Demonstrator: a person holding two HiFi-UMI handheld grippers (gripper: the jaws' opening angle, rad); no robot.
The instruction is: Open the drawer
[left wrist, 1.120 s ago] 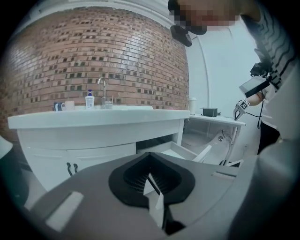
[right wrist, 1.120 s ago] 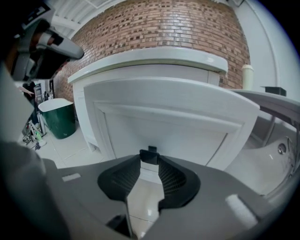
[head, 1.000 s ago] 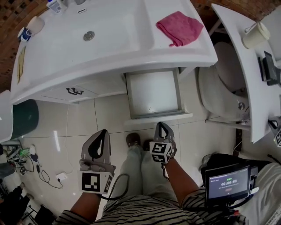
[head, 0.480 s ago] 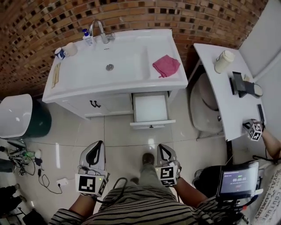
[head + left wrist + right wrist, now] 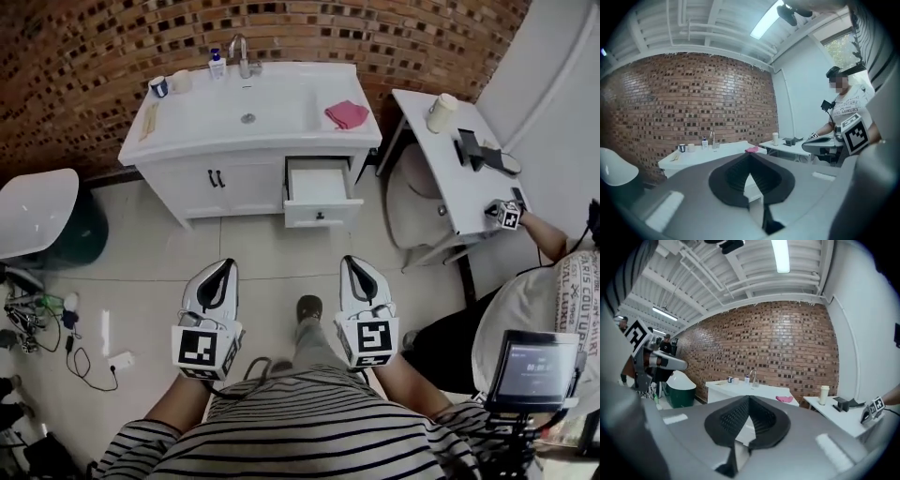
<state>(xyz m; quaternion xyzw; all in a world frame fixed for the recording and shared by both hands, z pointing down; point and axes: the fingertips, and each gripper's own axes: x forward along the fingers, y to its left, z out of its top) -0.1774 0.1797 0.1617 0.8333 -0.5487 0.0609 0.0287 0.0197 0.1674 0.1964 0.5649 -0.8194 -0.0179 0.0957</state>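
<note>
Brick wall (image 5: 281, 37) at back, white sink cabinet (image 5: 187, 141) against it. Drawer (image 5: 319, 187) at cabinet's right side, below pink cloth (image 5: 346, 113), stands pulled out, front panel toward me. I read left gripper (image 5: 228, 265) as closed: jaw tips together, nothing between them. Right gripper (image 5: 349, 262) same: tips meeting, nothing held. Both grippers over tiled floor (image 5: 281, 246), side by side, well apart from drawer. White side table (image 5: 450, 178) right of cabinet, cup (image 5: 441, 112) on it.
</note>
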